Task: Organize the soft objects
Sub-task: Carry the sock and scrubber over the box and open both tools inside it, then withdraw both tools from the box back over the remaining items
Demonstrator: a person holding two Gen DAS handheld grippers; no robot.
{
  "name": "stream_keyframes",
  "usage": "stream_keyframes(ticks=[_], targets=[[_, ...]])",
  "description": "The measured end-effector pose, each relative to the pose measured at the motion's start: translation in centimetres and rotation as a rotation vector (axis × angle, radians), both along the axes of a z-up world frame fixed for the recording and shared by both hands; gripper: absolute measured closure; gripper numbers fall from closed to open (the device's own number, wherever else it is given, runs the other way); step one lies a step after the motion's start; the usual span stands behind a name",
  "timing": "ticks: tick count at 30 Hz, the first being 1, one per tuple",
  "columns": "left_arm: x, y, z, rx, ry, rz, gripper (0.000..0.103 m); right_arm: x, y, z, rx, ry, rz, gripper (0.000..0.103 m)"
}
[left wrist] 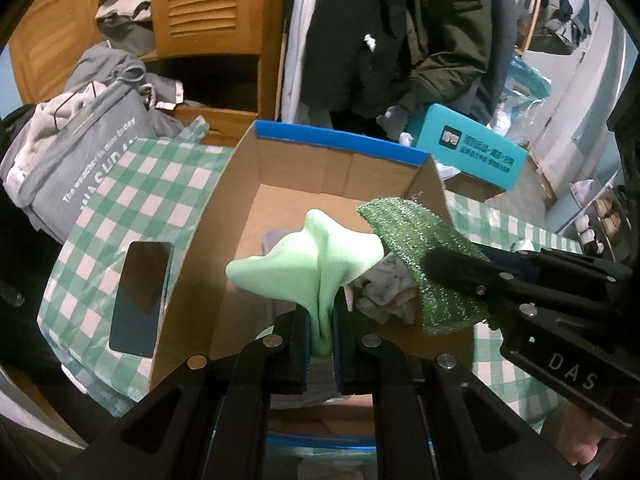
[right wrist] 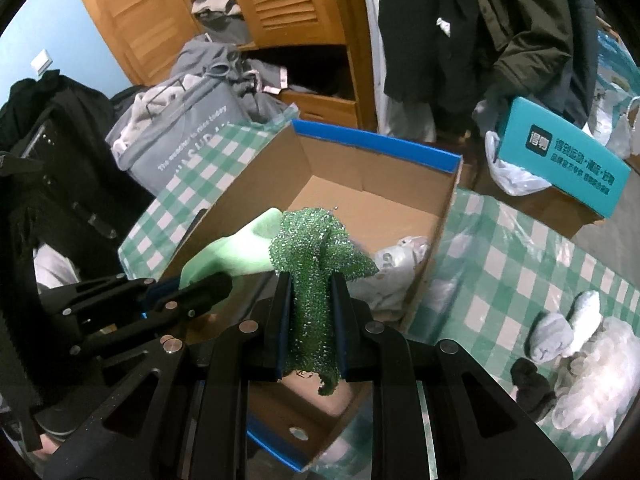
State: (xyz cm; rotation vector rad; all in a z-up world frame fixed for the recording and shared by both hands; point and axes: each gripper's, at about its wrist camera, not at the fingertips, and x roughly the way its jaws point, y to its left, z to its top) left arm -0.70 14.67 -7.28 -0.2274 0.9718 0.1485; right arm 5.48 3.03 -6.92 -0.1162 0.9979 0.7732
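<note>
Presently, left wrist view: left gripper (left wrist: 321,320) clamps a pale green soft cloth (left wrist: 308,256) above the open brown cardboard box (left wrist: 224,208). Right wrist view: right gripper (right wrist: 310,312) pinches a glittery green mesh scouring cloth (right wrist: 316,256) over that box.

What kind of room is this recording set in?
Probably a bedroom or closet corner at home: a wooden louvred wardrobe spilling clothes, dark coats hanging beside it, and a grey laundry bag stuffed with garments.
</note>
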Motion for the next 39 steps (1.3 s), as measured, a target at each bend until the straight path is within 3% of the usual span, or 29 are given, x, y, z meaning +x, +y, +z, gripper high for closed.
stream_keyframes(ticks=[5, 7, 8, 10, 13, 15, 21, 31, 39], targets=[[0.1, 0.7, -0.7, -0.006, 0.019, 0.008, 0.094, 0.3, 0.7, -0.8, -0.014, 0.022, 0.002, 0.085], [0.3, 1.0, -1.0, 0.001, 0.037, 0.026, 0.084, 0.4, 0.9, -1.1, -0.03, 0.025, -0.001, 0.081], [0.2, 1.0, -1.0, 0.001, 0.038, 0.031, 0.076, 0.4, 0.9, -1.1, -0.034, 0.019, -0.013, 0.078], [0.0, 1.1, -0.9, 0.015, 0.028, 0.048, 0.075, 0.4, 0.7, -1.2, -0.03, 0.017, -0.025, 0.062], [-0.1, 1.0, -0.4, 0.024, 0.021, 0.049, 0.066, 0.6, 0.0, -1.0, -0.023, 0.011, -0.048, 0.051], [-0.2, 1.0, -0.1, 0.031, 0.008, 0.054, 0.057, 0.7, -0.3, -0.7, -0.019, 0.005, -0.06, 0.045], [-0.1, 0.6, 0.3, 0.032, -0.005, 0.045, 0.054, 1.0, -2.1, 0.0, -0.001, -0.007, -0.107, 0.037], [0.2, -1.4, 0.9, 0.05, -0.024, 0.005, 0.046, 0.8, -4.8, 0.8, -0.014, -0.039, -0.162, 0.032], [0.5, -3.4, 1.5, 0.064, -0.047, -0.035, 0.032, 0.2, -7.1, 1.0, -0.059, -0.076, -0.198, 0.031]])
